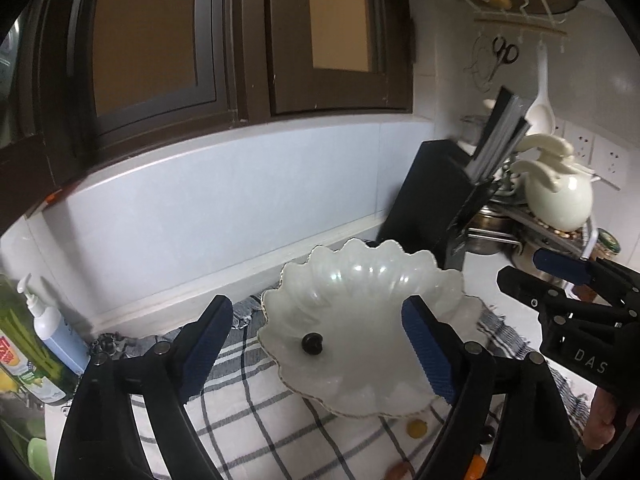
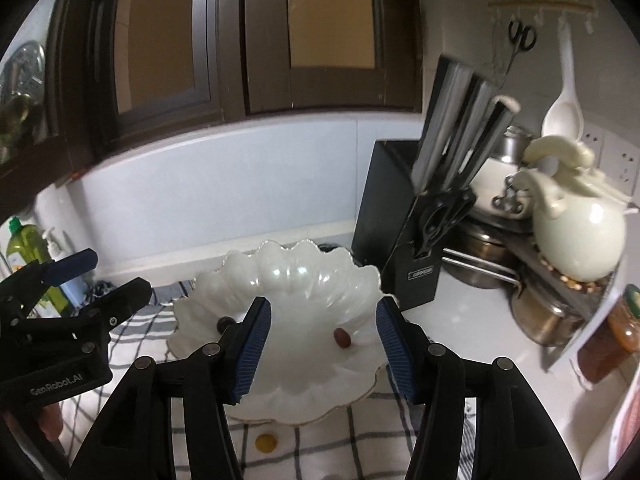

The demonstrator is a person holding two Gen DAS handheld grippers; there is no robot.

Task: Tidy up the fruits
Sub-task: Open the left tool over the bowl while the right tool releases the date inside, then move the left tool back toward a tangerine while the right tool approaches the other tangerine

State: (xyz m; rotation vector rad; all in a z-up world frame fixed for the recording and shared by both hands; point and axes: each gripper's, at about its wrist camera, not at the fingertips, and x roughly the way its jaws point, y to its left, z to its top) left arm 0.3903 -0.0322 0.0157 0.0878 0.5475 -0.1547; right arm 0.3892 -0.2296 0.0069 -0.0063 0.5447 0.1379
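A white shell-shaped dish (image 1: 360, 280) (image 2: 288, 276) rests on a checked cloth (image 1: 256, 420). The left wrist view shows one small dark fruit (image 1: 312, 343) inside it. In the right wrist view that dark fruit (image 2: 225, 323) peeks out beside a finger, and a reddish-brown fruit (image 2: 342, 337) also lies in the dish. A small yellow fruit (image 1: 416, 428) (image 2: 266, 443) sits on the cloth just in front of the dish. My left gripper (image 1: 318, 304) (image 2: 118, 272) hangs open above the dish, holding nothing. The right gripper (image 2: 324, 304) (image 1: 520, 266) is open and empty beside it.
A black knife block (image 1: 432, 200) (image 2: 384, 216) stands right behind the dish. A cream ceramic jug (image 2: 576, 232) and metal pots (image 2: 548, 320) crowd the right. Soap and detergent bottles (image 1: 48, 320) stand at the left. A tiled wall (image 1: 224, 208) closes the back.
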